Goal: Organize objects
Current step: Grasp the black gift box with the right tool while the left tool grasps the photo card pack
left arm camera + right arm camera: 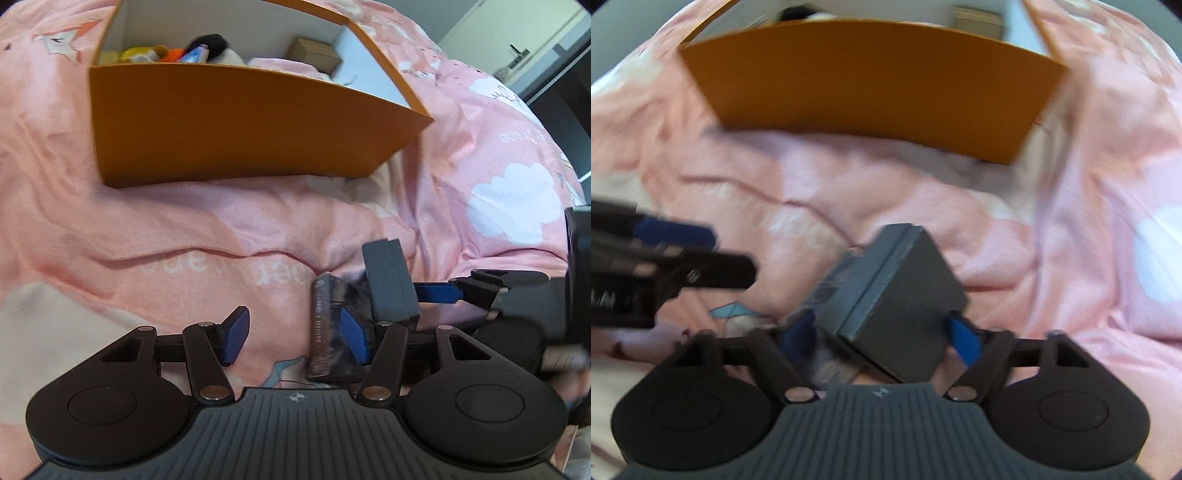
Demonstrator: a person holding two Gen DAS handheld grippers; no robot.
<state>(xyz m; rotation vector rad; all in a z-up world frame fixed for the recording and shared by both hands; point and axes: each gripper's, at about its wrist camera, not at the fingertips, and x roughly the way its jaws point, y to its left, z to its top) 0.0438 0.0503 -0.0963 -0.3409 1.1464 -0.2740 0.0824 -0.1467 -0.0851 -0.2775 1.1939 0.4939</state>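
The right gripper (882, 334) is straddling a dark grey box (894, 306), jaws standing wide; the box is sitting tilted between the blue pads, and blur makes it impossible to tell whether the pads are pressing on it. The grey box is resting partly on a dark glossy packet (332, 325) lying on the pink bedcover (184, 229).

The left gripper (295, 336) is hanging just beside, jaws about half open and holding nothing; its right-hand pad is sitting in front of the packet, which lies outside the gap.

Farther out, an orange cardboard box (236, 122) is standing open on the bed, well apart from both grippers. It is already containing several items: soft toys, a small brown carton (314, 53) and other pieces too small to name.

Judged progress: sorting is partly complete. The grey box and the packet are remaining outside the orange box, and no other loose items are appearing on the visible bedcover.
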